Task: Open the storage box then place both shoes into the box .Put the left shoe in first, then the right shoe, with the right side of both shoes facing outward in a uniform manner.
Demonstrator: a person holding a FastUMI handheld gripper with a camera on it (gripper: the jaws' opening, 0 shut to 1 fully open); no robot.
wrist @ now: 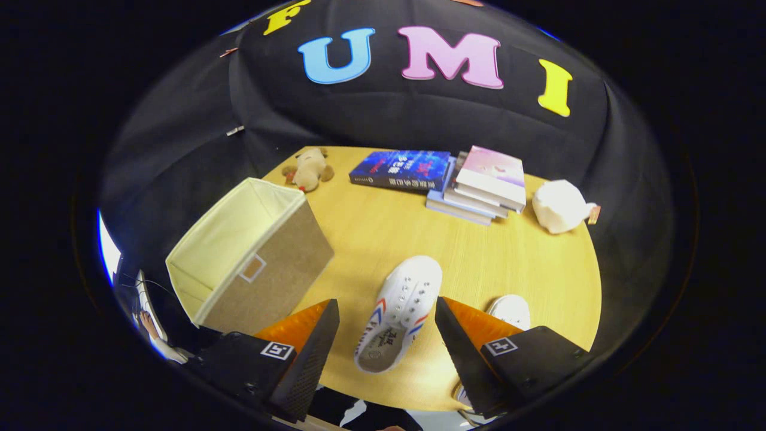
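Note:
A tan fabric storage box (251, 257) with a cream lining stands open on the round wooden table (479, 263), to the left of my fingers. A white canvas shoe (400, 311) with red and blue stripes lies on the table between and below my two fingers, toe pointing away. A second white shoe (510, 310) lies to its right, mostly hidden behind my right finger. My gripper (388, 314) hangs open above the first shoe, touching nothing.
At the table's far side lie a small plush toy (309, 168), a dark blue book (400, 170), a stack of books (482, 187) and a white plush object (559, 206). A person's hand shows at the lower left beyond the box.

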